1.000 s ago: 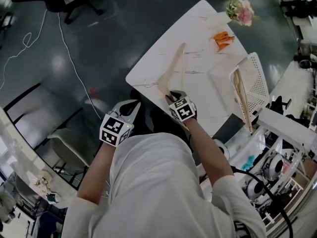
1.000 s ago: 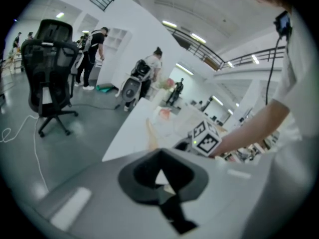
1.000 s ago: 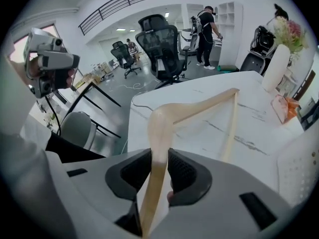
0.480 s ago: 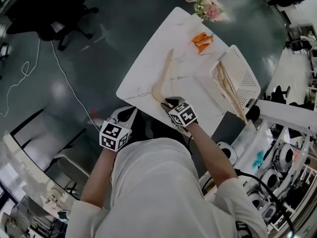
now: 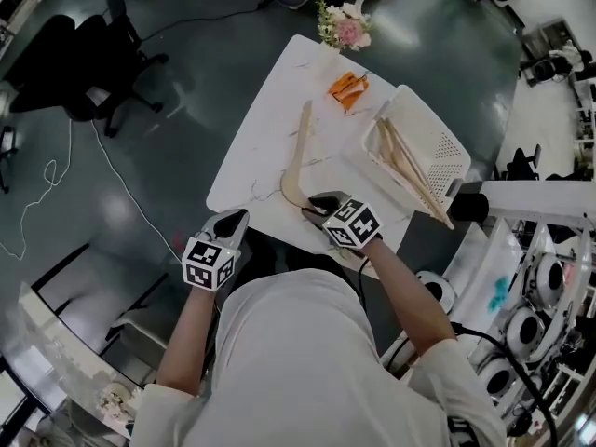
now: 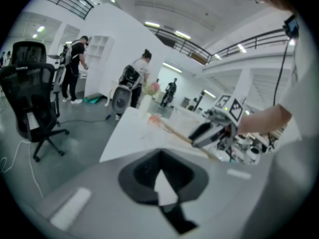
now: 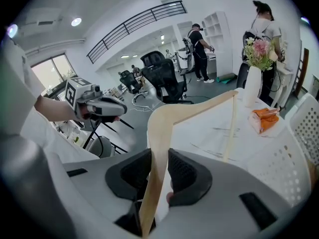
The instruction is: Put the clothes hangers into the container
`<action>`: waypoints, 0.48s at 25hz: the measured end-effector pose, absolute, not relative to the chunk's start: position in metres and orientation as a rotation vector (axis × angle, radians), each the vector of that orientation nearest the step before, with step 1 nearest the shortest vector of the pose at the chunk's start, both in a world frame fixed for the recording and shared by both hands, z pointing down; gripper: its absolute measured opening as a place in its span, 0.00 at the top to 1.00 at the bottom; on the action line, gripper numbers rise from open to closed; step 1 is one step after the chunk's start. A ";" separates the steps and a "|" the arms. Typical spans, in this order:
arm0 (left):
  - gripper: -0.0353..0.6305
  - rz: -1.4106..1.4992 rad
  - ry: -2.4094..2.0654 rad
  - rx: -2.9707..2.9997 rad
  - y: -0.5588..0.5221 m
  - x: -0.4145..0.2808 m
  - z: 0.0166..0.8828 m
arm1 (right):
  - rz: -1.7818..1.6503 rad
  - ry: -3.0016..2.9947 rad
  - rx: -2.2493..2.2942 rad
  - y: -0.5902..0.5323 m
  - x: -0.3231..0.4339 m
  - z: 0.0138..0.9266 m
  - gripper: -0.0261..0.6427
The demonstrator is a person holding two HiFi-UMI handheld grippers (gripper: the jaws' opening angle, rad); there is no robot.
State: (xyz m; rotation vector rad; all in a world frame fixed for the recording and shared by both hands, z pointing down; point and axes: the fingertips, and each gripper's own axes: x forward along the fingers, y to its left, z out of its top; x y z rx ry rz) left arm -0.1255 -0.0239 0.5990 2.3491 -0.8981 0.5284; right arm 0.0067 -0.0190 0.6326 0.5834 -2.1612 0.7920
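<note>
While the head view has swung over the last second and slid the table point(image 5: 261, 128) toward frame centre, the working picture is basically unchanged. The right gripper point(image 5: 318, 203) is clamped on the near end of the wooden hanger point(image 5: 296, 156), jaws part-way closed with the wood pinched between the 2 pads. No slip visible: the grip point looks the same in all 3 head frames.

The hanger sits on the same near-left part of the table, elbow by the near edge, long arm running away toward the orange item point(image 5: 346, 85) and the flowers point(image 5: 343, 28). Can't tell from the head view whether the far arm is off the tabletop. The right gripper view shows it rising out of the jaws and angling right over the table, so my read is a lift is only just starting, if at all.

Left gripper point(image 5: 233, 220) hangs off the near-left table edge, jaws together, nothing in them. Idle.

The container point(image 5: 445, 152) is a white perforated basket on the table's right side, well apart from the held hanger. It already holds a few wooden hangers point(image 5: 402, 161) lying lengthwise.

Meaning: pick done, transfer not. Next needs a lift, a swing right, and a turn to line up with the ones in the basket. Risk: end grip on a long piece, so the far tip may droop or catch the basket rim.
</note>
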 end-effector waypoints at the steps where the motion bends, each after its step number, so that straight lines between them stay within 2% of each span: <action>1: 0.94 0.530 -0.892 2.358 -0.025 -0.121 0.597 | 0.794 -2.167 0.586 -0.020 0.011 0.626 0.81; 12: 0.94 0.546 -0.755 2.487 -0.039 -0.041 0.567 | 0.776 -2.217 0.616 -0.020 0.071 0.571 0.81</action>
